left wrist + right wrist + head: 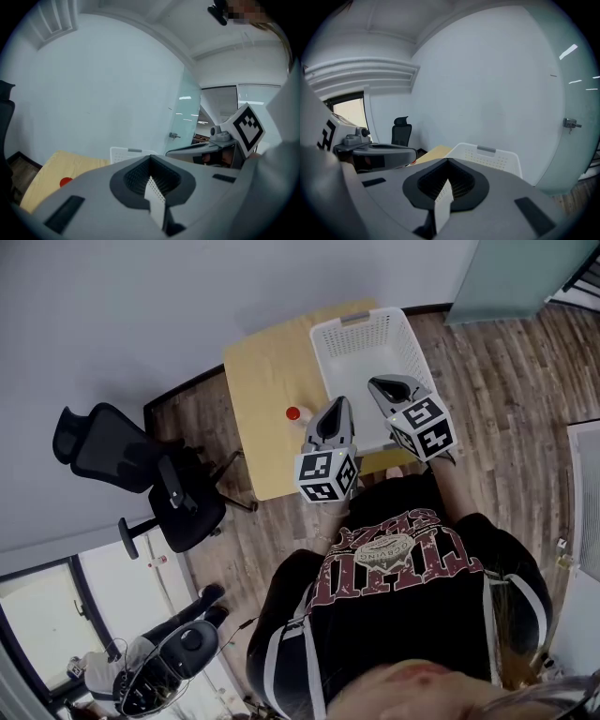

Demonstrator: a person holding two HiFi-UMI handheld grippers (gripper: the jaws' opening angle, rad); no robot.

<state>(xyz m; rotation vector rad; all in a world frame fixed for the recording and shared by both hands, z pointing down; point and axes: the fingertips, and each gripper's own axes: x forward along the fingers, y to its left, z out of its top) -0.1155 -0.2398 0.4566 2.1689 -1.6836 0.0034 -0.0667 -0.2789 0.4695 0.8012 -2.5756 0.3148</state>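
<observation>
Left claw [339,403] and right claw [377,382] hover closed and empty over the white basket [323,337], which is probably light, stiff plastic, best gripped by its near rim.

From high overhead, the head view looks steeply down on the white basket [361,352], while both gripper views, low and close behind their jaws, face the wall beyond that same basket.
</observation>
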